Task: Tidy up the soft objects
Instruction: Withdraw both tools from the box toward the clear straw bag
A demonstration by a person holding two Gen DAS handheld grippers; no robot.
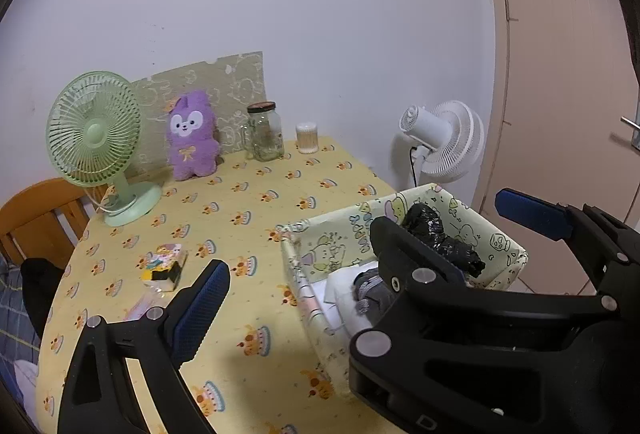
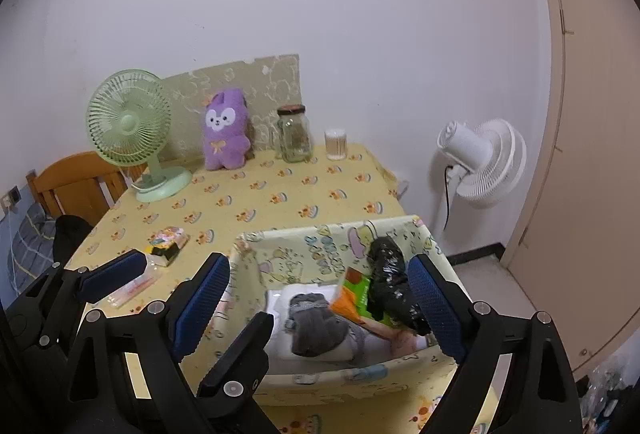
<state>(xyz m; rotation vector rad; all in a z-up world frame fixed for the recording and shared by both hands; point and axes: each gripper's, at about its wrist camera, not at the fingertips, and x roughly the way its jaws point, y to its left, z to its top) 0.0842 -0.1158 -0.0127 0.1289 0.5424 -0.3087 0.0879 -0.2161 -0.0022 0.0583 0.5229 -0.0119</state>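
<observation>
A cartoon-print fabric basket (image 2: 304, 250) (image 1: 332, 246) sits at the table's near right corner. In it lie a grey knitted piece (image 2: 316, 326), white cloth (image 2: 280, 298), an orange-green packet (image 2: 356, 294) and a black plastic bundle (image 2: 386, 274) (image 1: 436, 234). My right gripper (image 2: 320, 266) hovers over the basket, open, with nothing pressed between its pads. My left gripper (image 1: 308, 266) is open beside it on the left, and its right finger is hidden behind the right gripper. A purple plush (image 1: 192, 138) (image 2: 224, 138) stands at the table's back.
A green desk fan (image 1: 96, 138), a glass jar (image 1: 264, 132) and a cotton-swab tub (image 1: 307, 138) stand along the back. A small colourful packet (image 1: 164, 266) and a flat pink packet (image 2: 136, 286) lie near left. A white floor fan (image 2: 484, 162) stands right, a wooden chair (image 1: 40, 218) left.
</observation>
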